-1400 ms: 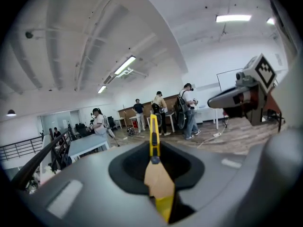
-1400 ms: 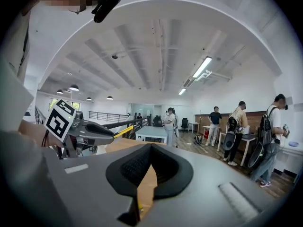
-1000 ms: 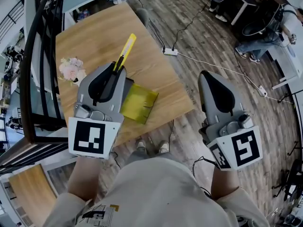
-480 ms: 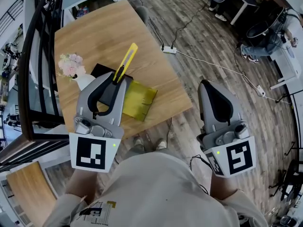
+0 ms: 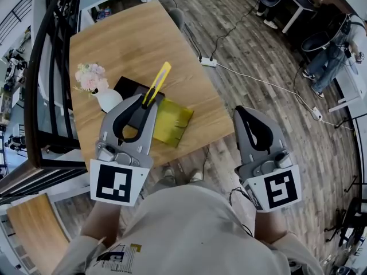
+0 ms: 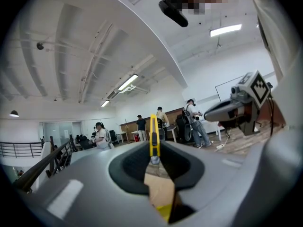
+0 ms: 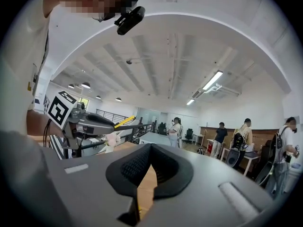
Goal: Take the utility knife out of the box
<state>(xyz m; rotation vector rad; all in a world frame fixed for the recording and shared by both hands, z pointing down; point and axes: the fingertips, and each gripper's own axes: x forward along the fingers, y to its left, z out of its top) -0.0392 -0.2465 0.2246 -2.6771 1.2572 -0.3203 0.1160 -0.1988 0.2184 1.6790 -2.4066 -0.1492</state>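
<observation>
The yellow utility knife (image 5: 159, 82) sticks out past the tips of my left gripper (image 5: 148, 98), which is shut on its rear end above the wooden table (image 5: 126, 33). In the left gripper view the knife (image 6: 154, 137) stands upright between the pads of the left gripper (image 6: 154, 161). Under that gripper lie a black box (image 5: 127, 87) and a yellow box part (image 5: 172, 122). My right gripper (image 5: 245, 111) hangs off the table's right edge over the floor, shut and empty. The right gripper view shows the right gripper (image 7: 144, 151) with the left gripper (image 7: 90, 123) off to its left.
A white vase with pink flowers (image 5: 97, 87) stands just left of the black box. A dark railing (image 5: 43, 67) runs along the table's left side. A power strip and cables (image 5: 207, 62) lie on the plank floor. People stand at far desks (image 7: 244, 141).
Both grippers have drawn back toward the person and sunk a little. The knife came along in the left gripper, and the black box and vase now show beyond it.
</observation>
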